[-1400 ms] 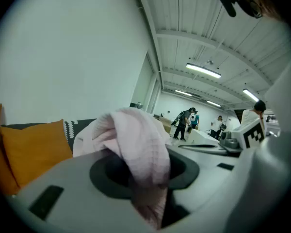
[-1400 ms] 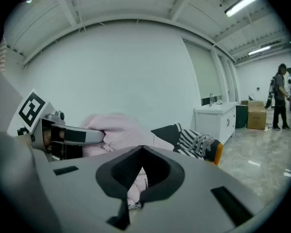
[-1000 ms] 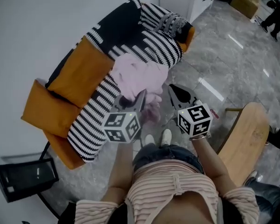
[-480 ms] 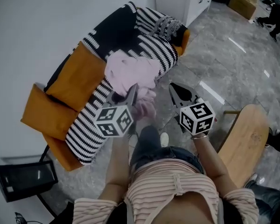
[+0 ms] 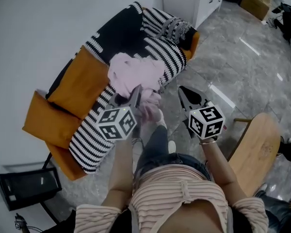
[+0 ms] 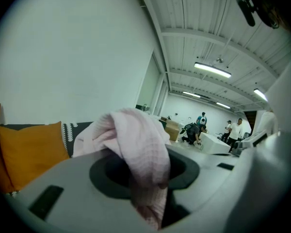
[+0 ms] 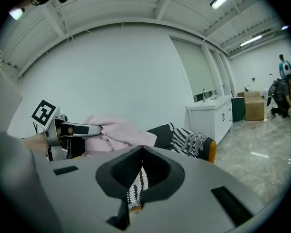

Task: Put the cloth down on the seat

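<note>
- The left gripper [image 5: 136, 94] has its jaws closed on a fold of the pink cloth [image 5: 136, 72]. In the left gripper view the fabric drapes over and between them.
- The right gripper [image 5: 186, 95], right of centre in the head view, has its jaws together with nothing in them. Only the distant striped cover shows through the hollow behind the tips.
- The cloth is bunched at the centre of the head view, over the front edge of the striped seat [image 5: 167, 52], with a tail hanging lower towards the person's leg. I cannot tell whether any of it rests on the seat yet.
- The step in hand, as I judge it, is carrying the cloth over the seat to lay it there.
- To do it well:
  - Bring the jaws further in over the striped part, away from the front edge, so the hanging tail does not drag the cloth to the floor.
  - Lower until the bulk is supported, then open.
  - Aim for the flat striped area, clear of the orange cushion [image 5: 82, 79] at the left.
</note>
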